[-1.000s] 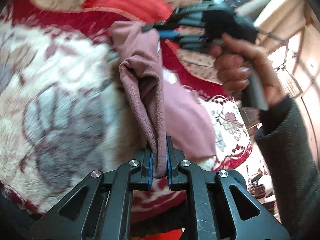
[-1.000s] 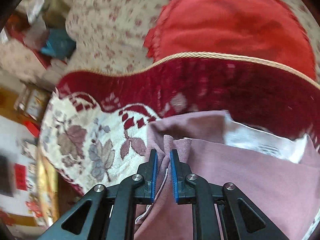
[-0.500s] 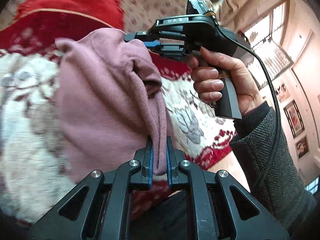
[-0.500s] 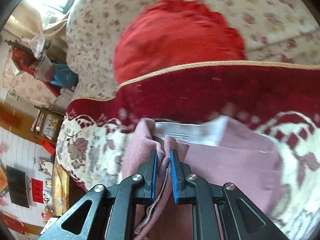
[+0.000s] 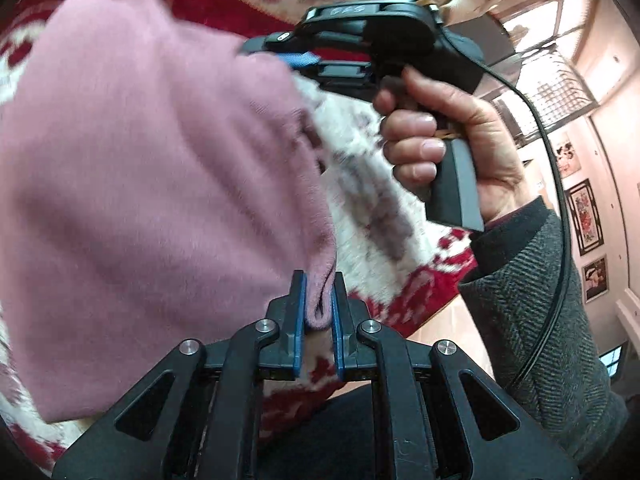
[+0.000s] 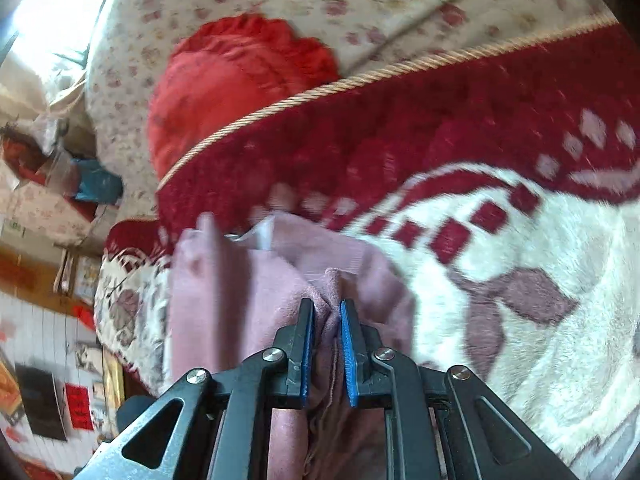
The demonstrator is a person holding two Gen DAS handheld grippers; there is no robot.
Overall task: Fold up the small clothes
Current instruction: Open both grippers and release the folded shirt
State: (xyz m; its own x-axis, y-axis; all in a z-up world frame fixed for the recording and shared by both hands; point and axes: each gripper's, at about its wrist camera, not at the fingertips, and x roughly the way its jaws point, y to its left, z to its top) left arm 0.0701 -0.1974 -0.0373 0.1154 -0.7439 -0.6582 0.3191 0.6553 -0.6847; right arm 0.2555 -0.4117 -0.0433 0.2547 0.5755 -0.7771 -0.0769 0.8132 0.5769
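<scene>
Above red-and-white blanket (image 6: pixel 540 320), left gripper (image 5: pixel 318 304) and right gripper (image 6: pixel 326 332) each pinch the lifted pink garment (image 5: pixel 160 184).

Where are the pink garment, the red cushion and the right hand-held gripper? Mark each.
pink garment (image 5: pixel 152 184), left wrist view, on its broad front.
red cushion (image 6: pixel 232 92), right wrist view, on its middle.
right hand-held gripper (image 6: pixel 327 344), right wrist view, midway between fingertips.

The right gripper's (image 5: pixel 304 60) fingertips are hidden behind the pink garment (image 5: pixel 152 184). The garment's far edge (image 6: pixel 224 236) ahead of the right gripper is motion-blurred.
</scene>
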